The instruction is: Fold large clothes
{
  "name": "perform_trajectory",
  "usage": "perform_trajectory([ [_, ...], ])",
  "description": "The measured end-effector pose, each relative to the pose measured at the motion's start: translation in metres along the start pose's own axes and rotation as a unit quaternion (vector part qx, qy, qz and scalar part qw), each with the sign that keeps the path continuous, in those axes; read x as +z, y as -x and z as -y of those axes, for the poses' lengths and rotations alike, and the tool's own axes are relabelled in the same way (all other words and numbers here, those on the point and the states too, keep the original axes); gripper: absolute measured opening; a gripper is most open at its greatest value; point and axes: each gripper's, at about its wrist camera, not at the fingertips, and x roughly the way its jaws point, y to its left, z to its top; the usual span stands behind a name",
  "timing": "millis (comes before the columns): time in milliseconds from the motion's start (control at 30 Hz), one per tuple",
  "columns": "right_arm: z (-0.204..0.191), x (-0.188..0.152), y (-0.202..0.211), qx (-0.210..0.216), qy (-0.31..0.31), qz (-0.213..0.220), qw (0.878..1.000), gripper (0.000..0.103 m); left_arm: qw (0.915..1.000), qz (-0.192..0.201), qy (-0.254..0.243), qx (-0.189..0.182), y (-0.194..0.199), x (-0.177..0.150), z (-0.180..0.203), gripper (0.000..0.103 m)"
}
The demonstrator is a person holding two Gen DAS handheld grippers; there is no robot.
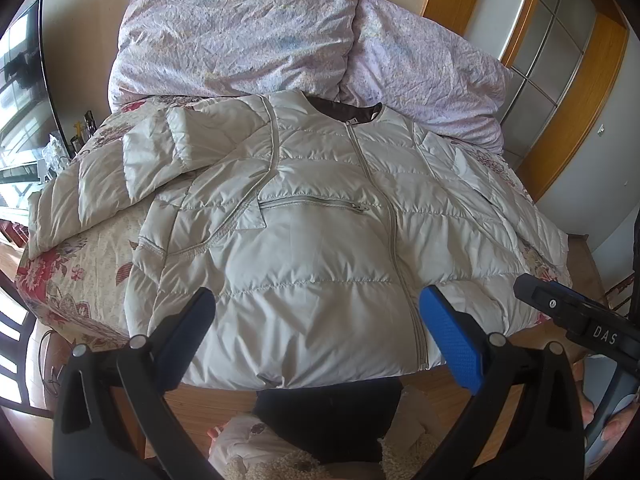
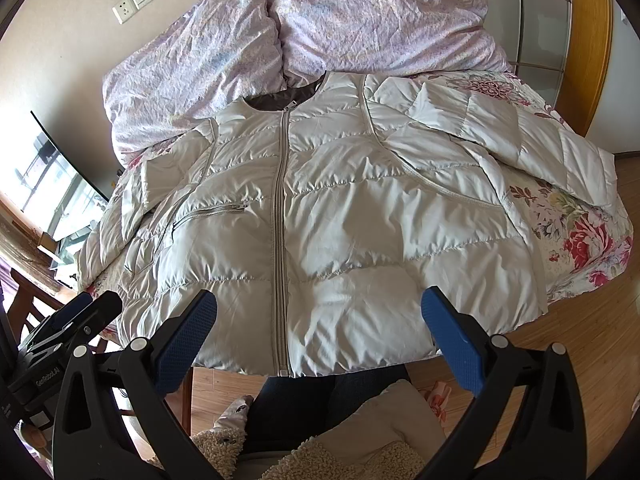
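White quilted jacket point(image 1: 304, 240) lies front-up and zipped on the bed point(image 1: 64, 280), collar toward the lilac duvet point(image 1: 248, 36) heaped at the head, hem hanging just over the near edge. Floral bedspread point(image 2: 580, 236) shows on both sides of it. In the left wrist view, 1 sleeve point(image 1: 120, 184) is bent back on itself, cuff resting near the shoulder. In the right wrist view, the other sleeve point(image 2: 520, 144) stretches out across the bedspread toward the bed's edge.

Left tongs point(image 1: 318, 330): released, spread wide, nothing between the blue pads, held above the hem, not touching fabric. Right tongs point(image 2: 320, 330): same, released and wide, above the hem beside the zip point(image 2: 280, 208). Person's dark trousers point(image 2: 296, 404) visible below the hem. Wood floor point(image 2: 580, 340) at right.
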Motion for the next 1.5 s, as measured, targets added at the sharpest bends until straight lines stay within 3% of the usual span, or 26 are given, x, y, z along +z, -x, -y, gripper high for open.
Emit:
perform_trajectory([
  [1500, 0.0017, -0.0009, -0.0011, 0.002, -0.002, 0.001, 1.000, 0.102, 1.0000, 0.000, -0.001, 0.002, 0.0000, -0.0002, 0.0003, 0.101],
])
